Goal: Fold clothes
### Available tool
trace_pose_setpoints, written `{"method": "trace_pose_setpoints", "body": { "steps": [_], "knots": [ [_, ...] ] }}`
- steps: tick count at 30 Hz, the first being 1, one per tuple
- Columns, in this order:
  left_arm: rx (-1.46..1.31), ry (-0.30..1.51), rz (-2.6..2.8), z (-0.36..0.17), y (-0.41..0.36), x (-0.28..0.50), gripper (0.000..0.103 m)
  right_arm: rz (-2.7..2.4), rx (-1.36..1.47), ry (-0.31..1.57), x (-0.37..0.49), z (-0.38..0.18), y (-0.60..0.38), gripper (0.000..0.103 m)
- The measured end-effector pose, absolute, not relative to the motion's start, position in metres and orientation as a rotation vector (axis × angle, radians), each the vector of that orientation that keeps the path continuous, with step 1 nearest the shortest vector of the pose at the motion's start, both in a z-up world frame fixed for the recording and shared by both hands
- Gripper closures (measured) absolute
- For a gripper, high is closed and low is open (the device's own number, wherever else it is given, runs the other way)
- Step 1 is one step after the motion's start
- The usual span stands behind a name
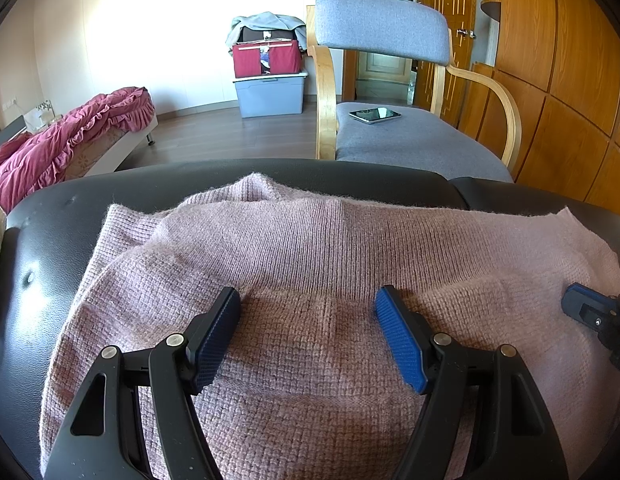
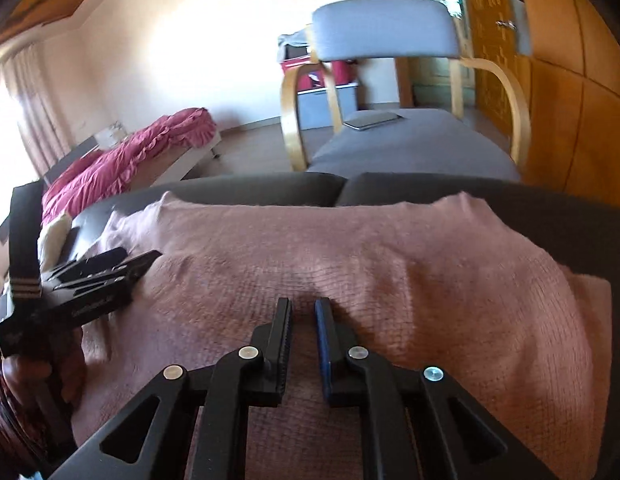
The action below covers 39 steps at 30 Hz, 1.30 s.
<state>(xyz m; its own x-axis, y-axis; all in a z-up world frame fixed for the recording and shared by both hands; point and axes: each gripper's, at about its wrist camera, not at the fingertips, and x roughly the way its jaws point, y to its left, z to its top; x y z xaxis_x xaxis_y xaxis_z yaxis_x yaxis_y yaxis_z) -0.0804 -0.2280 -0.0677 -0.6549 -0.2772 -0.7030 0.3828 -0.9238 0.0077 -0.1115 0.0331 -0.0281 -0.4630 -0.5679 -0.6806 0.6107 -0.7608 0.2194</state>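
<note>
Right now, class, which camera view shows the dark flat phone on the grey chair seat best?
The left wrist view: the dark flat phone is sharp, its glossy screen visible. The right wrist view shows it blurred, a grey slab.

We find no text, label, brand, number or sign that we can read in either view. The body of the left gripper (image 2: 90,280), at the left of the right wrist view, bears a short pale marking on its near side, but it is too blurred for us to make out. The red fabric box (image 1: 267,58) by the far wall carries a small printed patch that shows us no legible letters.
</note>
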Motion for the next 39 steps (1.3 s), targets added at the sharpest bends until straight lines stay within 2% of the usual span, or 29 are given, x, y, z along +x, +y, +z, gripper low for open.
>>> {"method": "trace_pose_setpoints", "body": {
  "steps": [4, 6, 8, 9, 12, 19, 28, 35, 39],
  "knots": [
    [0.985, 0.253, -2.592, -0.06, -0.232, -0.071, 0.031, -2.243, 0.986, 0.134, -0.106, -0.029, 0.031, 0.094],
    [0.89, 0.33, -2.675, -0.051, -0.231, -0.058, 0.055, -2.24, 0.988, 0.125, -0.104, -0.029, 0.035, 0.093],
    [0.813, 0.341, -2.758, -0.042, -0.223, -0.049, 0.061, -2.235, 0.99, 0.114, -0.104, -0.028, 0.037, 0.093],
    [0.78, 0.329, -2.797, -0.038, -0.218, -0.046, 0.071, -2.234, 0.99, 0.113, -0.105, -0.029, 0.037, 0.093],
    [0.797, 0.227, -2.9, -0.036, -0.196, -0.044, 0.08, -2.235, 0.99, 0.117, -0.105, -0.03, 0.037, 0.093],
    [1.111, 0.115, -2.855, -0.059, -0.175, -0.069, 0.082, -2.234, 0.99, 0.11, -0.103, -0.029, 0.039, 0.093],
    [1.09, 0.067, -2.802, -0.059, -0.187, -0.067, 0.082, -2.211, 0.998, 0.07, -0.107, -0.03, 0.041, 0.093],
    [1.116, 0.264, -2.762, -0.064, -0.229, -0.06, 0.084, -2.202, 1.0, 0.06, -0.11, -0.031, 0.041, 0.093],
    [1.035, 0.487, -2.86, -0.058, -0.252, -0.046, 0.084, -2.203, 0.999, 0.062, -0.11, -0.031, 0.04, 0.093]
  ]
}}
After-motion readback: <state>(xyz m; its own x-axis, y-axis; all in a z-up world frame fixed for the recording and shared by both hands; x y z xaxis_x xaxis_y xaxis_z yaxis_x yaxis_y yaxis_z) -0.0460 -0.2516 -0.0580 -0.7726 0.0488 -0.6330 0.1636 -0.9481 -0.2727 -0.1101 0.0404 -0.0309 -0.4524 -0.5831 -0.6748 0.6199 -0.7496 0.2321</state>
